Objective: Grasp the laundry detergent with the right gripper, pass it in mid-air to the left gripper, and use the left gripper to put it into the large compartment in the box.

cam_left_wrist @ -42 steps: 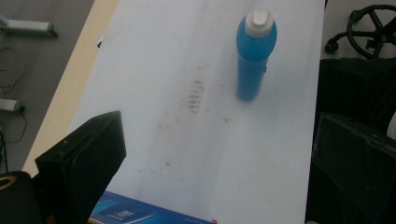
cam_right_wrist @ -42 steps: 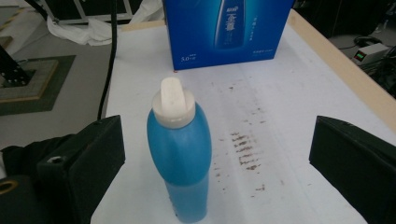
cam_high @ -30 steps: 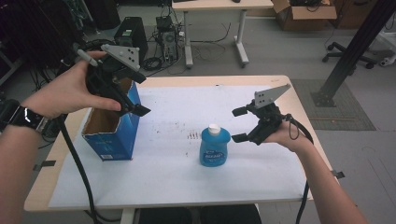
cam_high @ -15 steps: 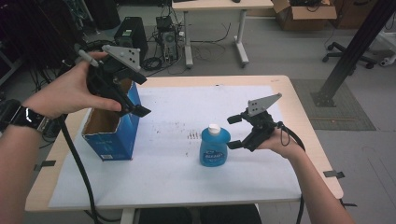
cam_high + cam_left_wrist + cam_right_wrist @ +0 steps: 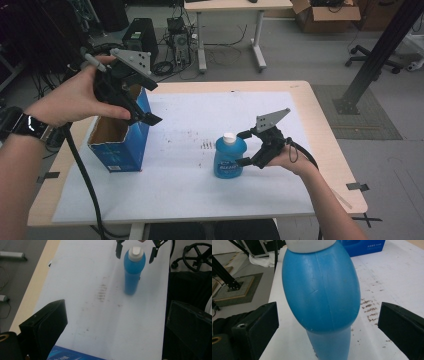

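Hands hold two black grippers over a white-covered table. Left gripper, jaws apart and empty, hovers above an open blue cardboard box. Right gripper has moved in since a second ago — its spread jaws now flank an upright blue plastic bottle, unclamped, likely about to grasp.

This is a lab or workshop room rather than a home. The floor is grey carpet, strewn behind the counter with loose cables and a black computer tower standing on the ground. A second plain table stands farther back, with a cardboard box beside it. A black metal frame post rises from a floor plate at right, near an office chair base.
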